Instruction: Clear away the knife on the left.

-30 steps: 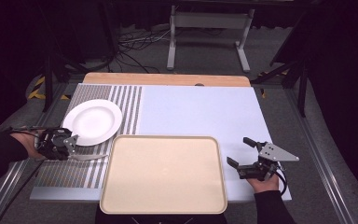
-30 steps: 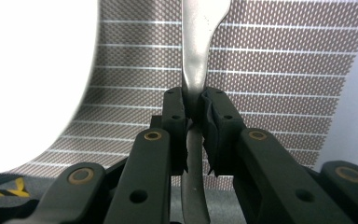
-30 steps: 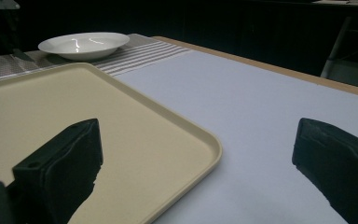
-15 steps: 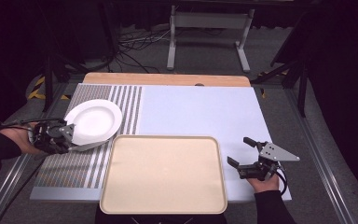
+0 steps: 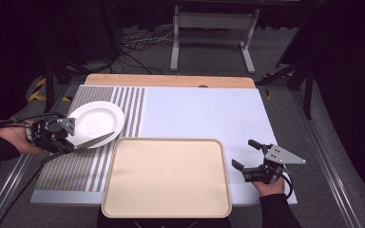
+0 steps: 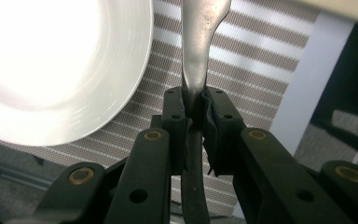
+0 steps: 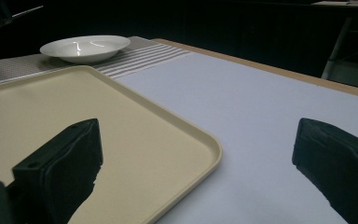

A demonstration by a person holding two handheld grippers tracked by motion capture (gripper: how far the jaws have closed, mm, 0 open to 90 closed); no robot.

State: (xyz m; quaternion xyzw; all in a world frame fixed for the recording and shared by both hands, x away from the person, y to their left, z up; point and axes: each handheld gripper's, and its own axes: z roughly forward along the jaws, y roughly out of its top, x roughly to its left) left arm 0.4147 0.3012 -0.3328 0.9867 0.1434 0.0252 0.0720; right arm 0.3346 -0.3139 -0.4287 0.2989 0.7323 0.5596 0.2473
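In the high view, a beige tray (image 5: 166,178) lies at the near edge of the tabletop (image 5: 199,114) and serves as the landmark. A white plate (image 5: 96,123) sits on a striped placemat (image 5: 83,164) just beyond the tray's far left corner. The left tongs (image 5: 71,145), held in a hand (image 5: 14,137), are left of the tray and grip a metal utensil (image 5: 92,141) whose free end reaches across the plate's near rim toward the tray's far left corner. The right tongs (image 5: 244,159) rest just off the tray's right edge, jaws spread wide with nothing between them.

In the left gripper view, the left tongs (image 6: 195,119) are clamped tight on the utensil (image 6: 200,42), a flat silvery handle running up between the jaws over the placemat (image 6: 256,70), with the plate (image 6: 60,65) beside it. What kind of utensil it is cannot be told.

In the right gripper view, the right tongs (image 7: 196,168) stand wide apart and empty, one jaw over the tray (image 7: 74,121), the other over the pale tabletop (image 7: 261,107) beside the tray's rim. The plate (image 7: 85,47) sits beyond the tray's far side on the placemat (image 7: 135,58).
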